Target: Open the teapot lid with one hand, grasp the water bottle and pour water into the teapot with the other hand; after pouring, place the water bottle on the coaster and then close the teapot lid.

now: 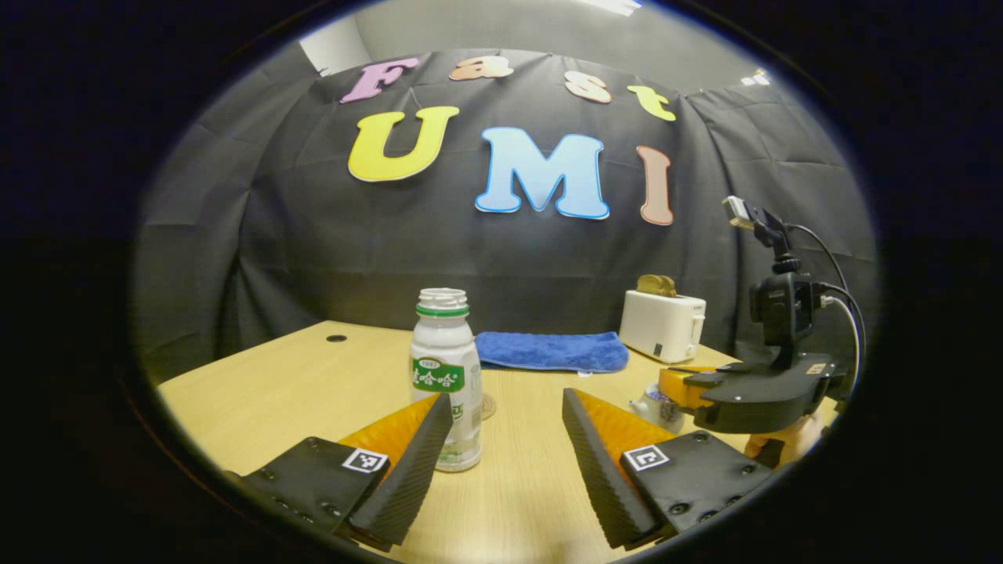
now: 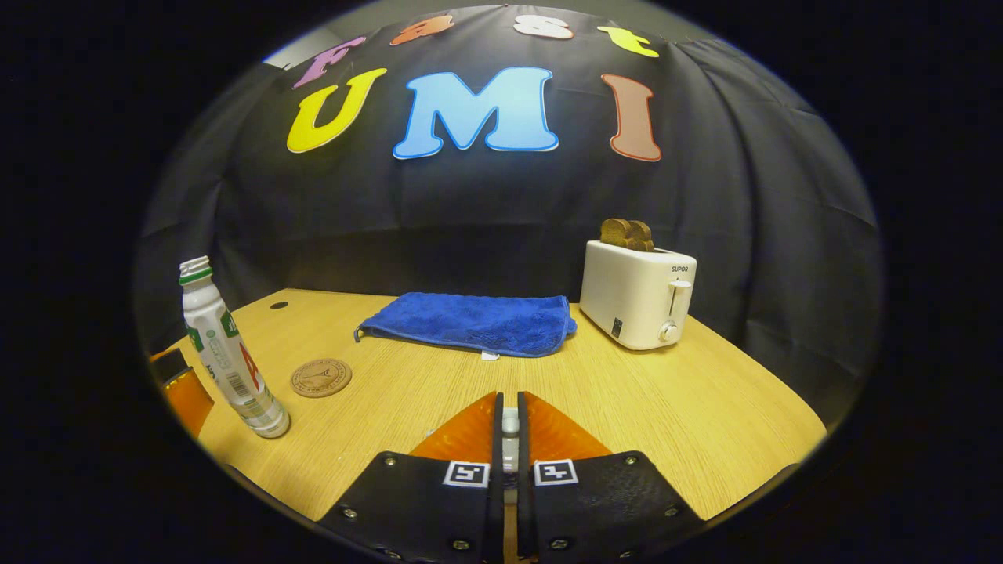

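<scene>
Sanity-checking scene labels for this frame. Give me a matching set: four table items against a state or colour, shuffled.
Things:
1. water bottle
2. coaster
3. towel
4. toaster

States:
A. bread sticking out of the top
B. blue, lying flat at the back of the table
C. standing upright, cap off
D. nothing on it, just beside the bottle

Pairs: 1-C, 2-D, 3-B, 4-A

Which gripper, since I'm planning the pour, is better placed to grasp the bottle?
Left. The left gripper is open with the bottle just ahead; the right gripper is shut on the lid of the teapot.
</scene>
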